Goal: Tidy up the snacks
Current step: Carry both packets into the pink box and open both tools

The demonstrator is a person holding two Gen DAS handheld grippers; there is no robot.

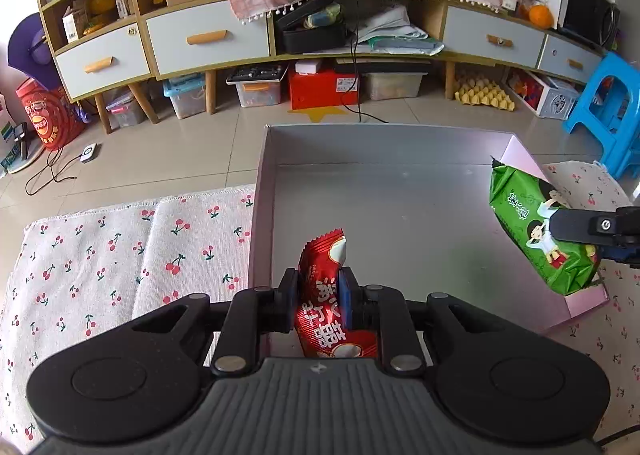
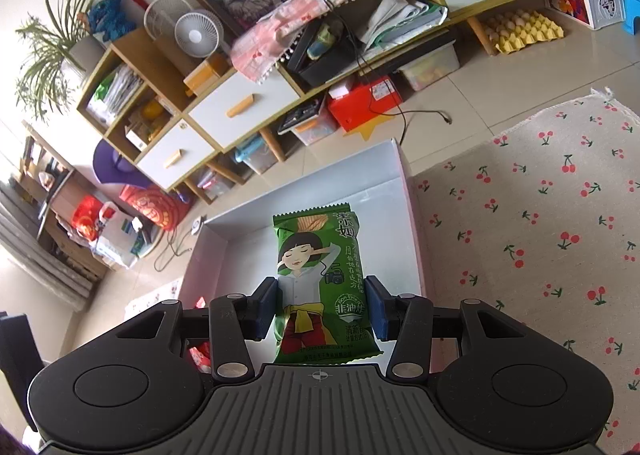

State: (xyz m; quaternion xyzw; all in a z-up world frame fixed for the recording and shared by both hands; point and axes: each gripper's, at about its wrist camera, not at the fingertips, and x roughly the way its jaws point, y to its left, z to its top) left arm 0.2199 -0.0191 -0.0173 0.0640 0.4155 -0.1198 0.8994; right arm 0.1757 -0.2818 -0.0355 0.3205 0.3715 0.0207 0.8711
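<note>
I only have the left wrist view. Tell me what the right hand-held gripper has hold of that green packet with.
Observer: Both pads of the right hand-held gripper press the green snack packet's long edges.
Operator: Report what's below it.
Observer: The open box's grey floor lies beyond it.
Operator: Say what its front shows.
Observer: A cartoon girl with a camera.

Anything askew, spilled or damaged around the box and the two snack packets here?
Nothing stands out. The red snack packet and green snack packet are each held intact over the open box, which sits square on the cherry-print cloth.
</note>
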